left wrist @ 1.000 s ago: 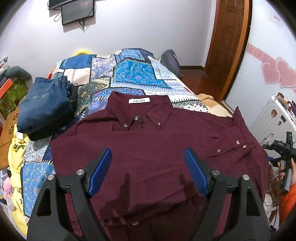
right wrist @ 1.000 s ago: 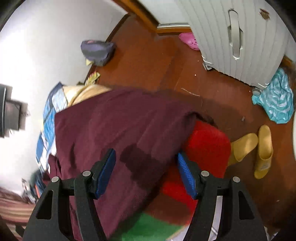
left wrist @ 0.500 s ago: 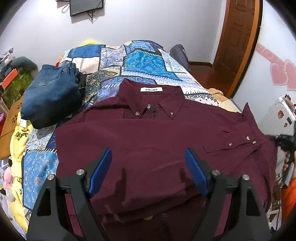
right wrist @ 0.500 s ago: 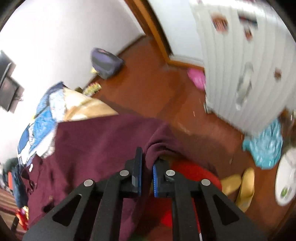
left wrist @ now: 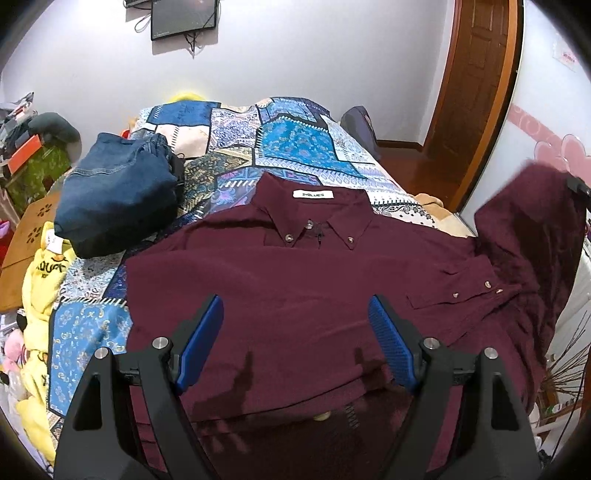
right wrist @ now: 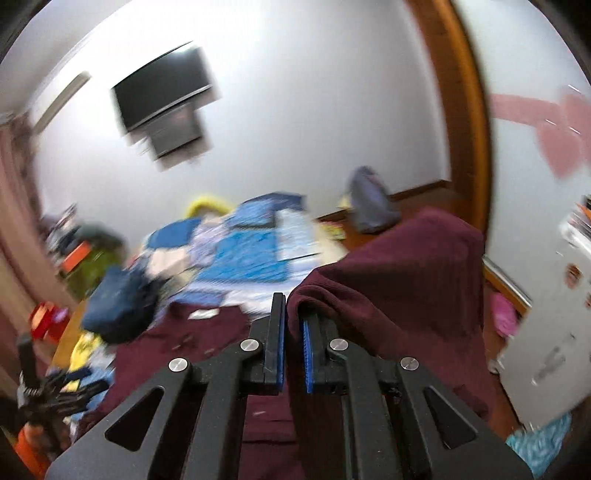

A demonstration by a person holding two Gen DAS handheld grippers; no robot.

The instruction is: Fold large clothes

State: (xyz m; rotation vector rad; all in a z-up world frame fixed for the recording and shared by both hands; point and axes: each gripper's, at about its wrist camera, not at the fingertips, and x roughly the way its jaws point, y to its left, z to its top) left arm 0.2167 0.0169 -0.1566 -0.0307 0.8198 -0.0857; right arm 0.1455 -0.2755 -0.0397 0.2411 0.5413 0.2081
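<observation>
A dark maroon button-down shirt [left wrist: 295,295] lies front-up on the patchwork bedspread [left wrist: 295,147], collar toward the far wall. My left gripper [left wrist: 295,339] hovers open over the shirt's middle, nothing between its blue pads. At the right, the shirt's side [left wrist: 524,221] is lifted off the bed. In the blurred right wrist view my right gripper [right wrist: 293,325] is shut on that raised maroon cloth [right wrist: 399,280], which drapes over its right finger.
Folded blue jeans [left wrist: 114,195] sit on the bed's left part, with yellow clothes [left wrist: 40,295] hanging off the left edge. A monitor [left wrist: 183,16] hangs on the far wall. A wooden door [left wrist: 476,92] stands at the right, with a white suitcase [right wrist: 554,332] near the bed's right side.
My right gripper closed on the shirt's right edge and carried it upward while rolling, so the cloth now stands raised at the right. The left gripper drifted slightly and stayed open.
</observation>
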